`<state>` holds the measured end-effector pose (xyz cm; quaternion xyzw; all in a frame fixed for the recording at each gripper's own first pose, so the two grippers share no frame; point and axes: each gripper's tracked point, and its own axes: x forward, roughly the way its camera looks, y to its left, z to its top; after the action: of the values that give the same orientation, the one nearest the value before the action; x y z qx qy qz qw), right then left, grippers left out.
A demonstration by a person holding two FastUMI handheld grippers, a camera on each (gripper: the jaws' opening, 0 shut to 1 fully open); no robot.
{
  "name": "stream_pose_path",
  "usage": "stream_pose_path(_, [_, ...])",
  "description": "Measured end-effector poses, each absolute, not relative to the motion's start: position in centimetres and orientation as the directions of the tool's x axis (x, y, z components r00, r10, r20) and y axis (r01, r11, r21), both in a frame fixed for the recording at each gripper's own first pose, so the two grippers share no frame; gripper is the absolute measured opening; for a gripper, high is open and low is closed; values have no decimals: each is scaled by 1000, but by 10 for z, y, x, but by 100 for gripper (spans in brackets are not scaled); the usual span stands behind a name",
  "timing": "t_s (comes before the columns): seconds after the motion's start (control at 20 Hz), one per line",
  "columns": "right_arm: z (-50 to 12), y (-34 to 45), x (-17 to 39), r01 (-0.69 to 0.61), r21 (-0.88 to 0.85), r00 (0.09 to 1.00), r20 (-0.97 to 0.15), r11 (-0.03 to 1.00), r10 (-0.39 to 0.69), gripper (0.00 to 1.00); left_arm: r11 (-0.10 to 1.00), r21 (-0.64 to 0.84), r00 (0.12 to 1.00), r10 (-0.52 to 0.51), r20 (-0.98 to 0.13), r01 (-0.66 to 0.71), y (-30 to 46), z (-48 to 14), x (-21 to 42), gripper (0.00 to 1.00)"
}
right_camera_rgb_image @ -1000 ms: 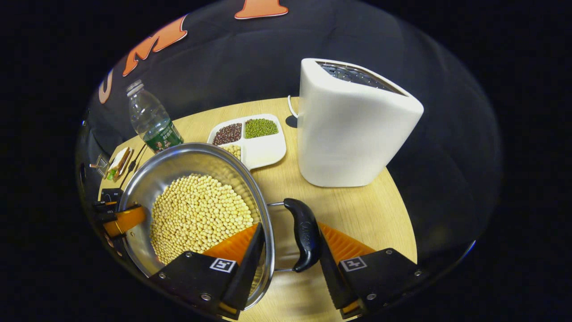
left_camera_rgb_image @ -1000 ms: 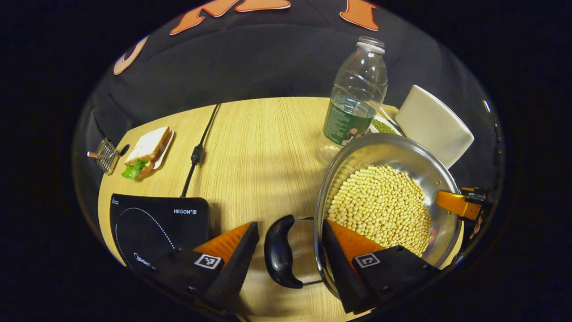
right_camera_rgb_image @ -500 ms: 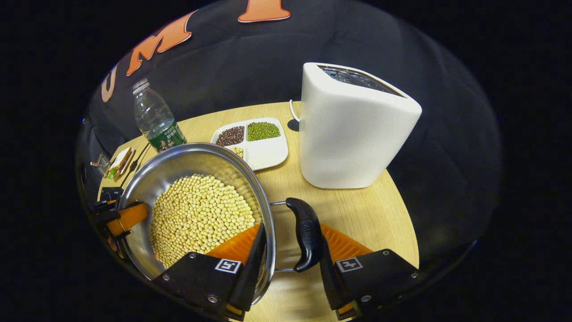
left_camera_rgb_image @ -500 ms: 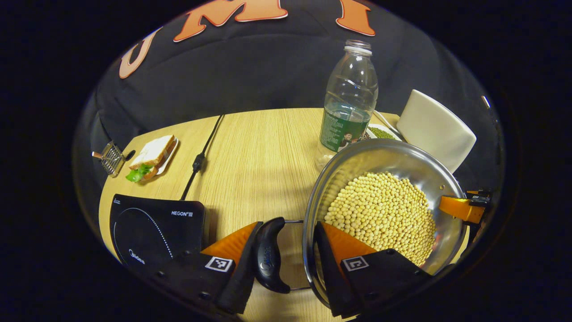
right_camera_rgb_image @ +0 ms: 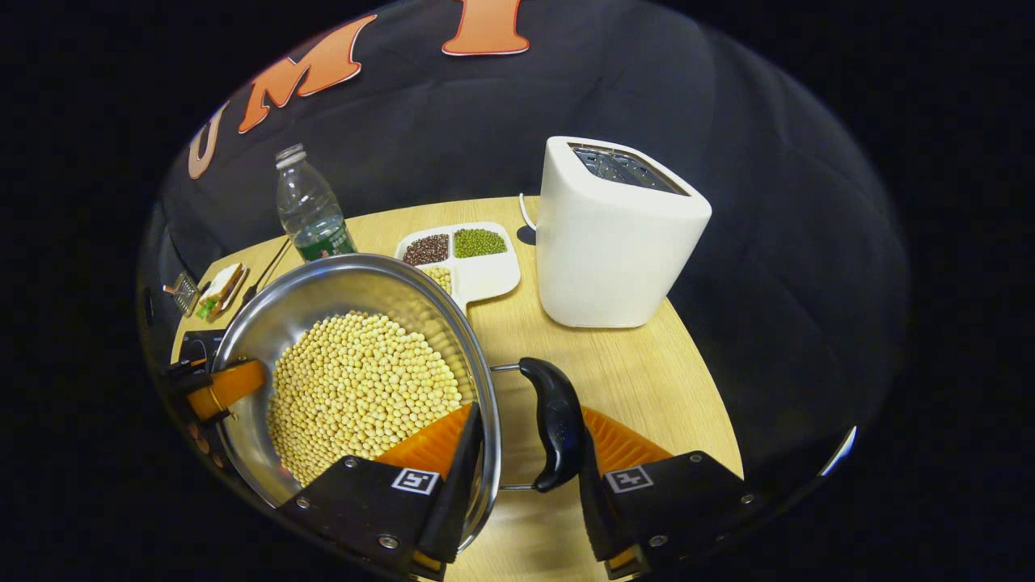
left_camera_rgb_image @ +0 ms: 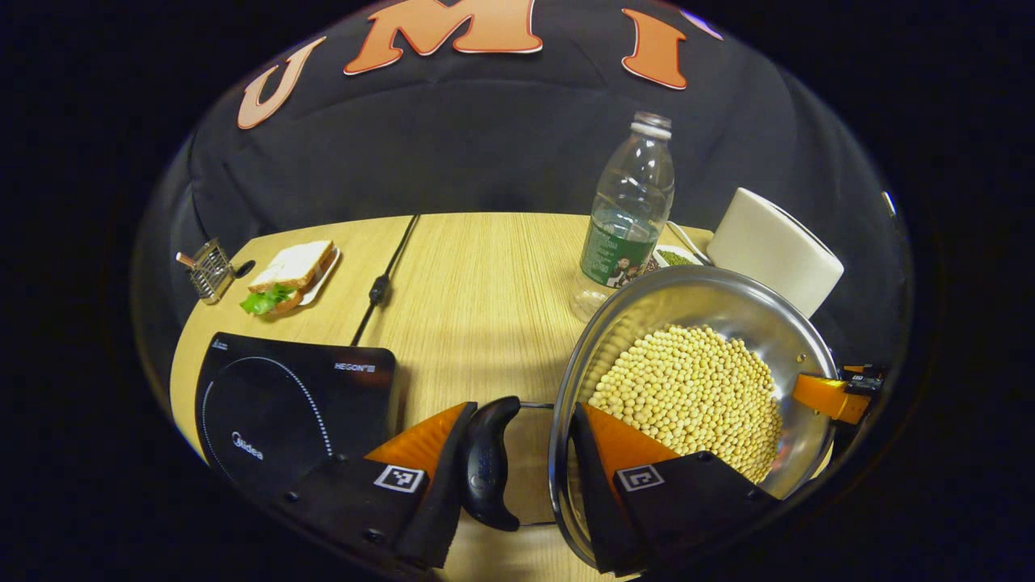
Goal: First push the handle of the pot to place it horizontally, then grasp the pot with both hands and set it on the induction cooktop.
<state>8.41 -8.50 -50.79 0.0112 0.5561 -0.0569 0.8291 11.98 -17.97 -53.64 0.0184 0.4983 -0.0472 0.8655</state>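
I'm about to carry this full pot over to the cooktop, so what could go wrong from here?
1. The pot is heaped with soybeans; uneven lifting by the left gripper and right gripper could tip it and spill them.
2. Each gripper clamps one finger inside the rim and one against a thin side handle; the grip may slip under load.
3. The water bottle stands close behind the pot and could be knocked on the way to the induction cooktop.

pot (left_camera_rgb_image: pixel 695 388) raised off the table (left_camera_rgb_image: pixel 477 291) — left gripper (left_camera_rgb_image: pixel 517 477) closed onto its handle (left_camera_rgb_image: pixel 487 462)
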Motion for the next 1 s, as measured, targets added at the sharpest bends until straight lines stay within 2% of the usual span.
stream_pose_path(0.15, [-515, -83, 80, 106, -44, 402, -912, 993, -83, 60, 995, -7, 532, -60, -845, 102, -174, -520, 121, 70])
stream_pose_path(0.2, [-516, -82, 78, 102, -44, 404, -911, 994, -82, 60, 995, -3, 538, -58, -841, 102, -172, -517, 121, 72])
stream_pose_path(0.45, [-514, -85, 86, 81, -28, 440, -896, 996, -61, 60, 996, 7, 559, -44, -828, 88, -156, -494, 118, 71])
stream_pose_path(0.5, [-516, -85, 87, 74, -23, 446, -894, 997, -53, 55, 996, 12, 568, -37, -822, 83, -153, -488, 117, 69])
stream_pose_path(0.55, [-518, -85, 87, 71, -17, 451, -891, 997, -47, 60, 997, 20, 575, -28, -818, 77, -149, -483, 116, 69])
stream_pose_path(0.65, [-520, -85, 89, 61, -4, 456, -890, 998, -32, 60, 997, 34, 581, -12, -814, 68, -144, -475, 111, 70])
stream_pose_path(0.7, [-521, -85, 91, 52, 0, 460, -887, 999, -23, 56, 997, 39, 585, -5, -811, 62, -145, -473, 110, 75])
stream_pose_path(0.8, [-523, -86, 97, 34, 4, 475, -880, 999, -13, 60, 998, 49, 596, 9, -803, 50, -146, -473, 110, 69])
stream_pose_path(0.85, [-524, -86, 99, 23, 5, 482, -876, 1000, -7, 60, 997, 54, 599, 15, -800, 48, -145, -472, 110, 74])
stream_pose_path(1.0, [-534, -81, 105, -20, 18, 493, -870, 1000, 25, 60, 998, 66, 602, 43, -797, 16, -140, -463, 103, 71])
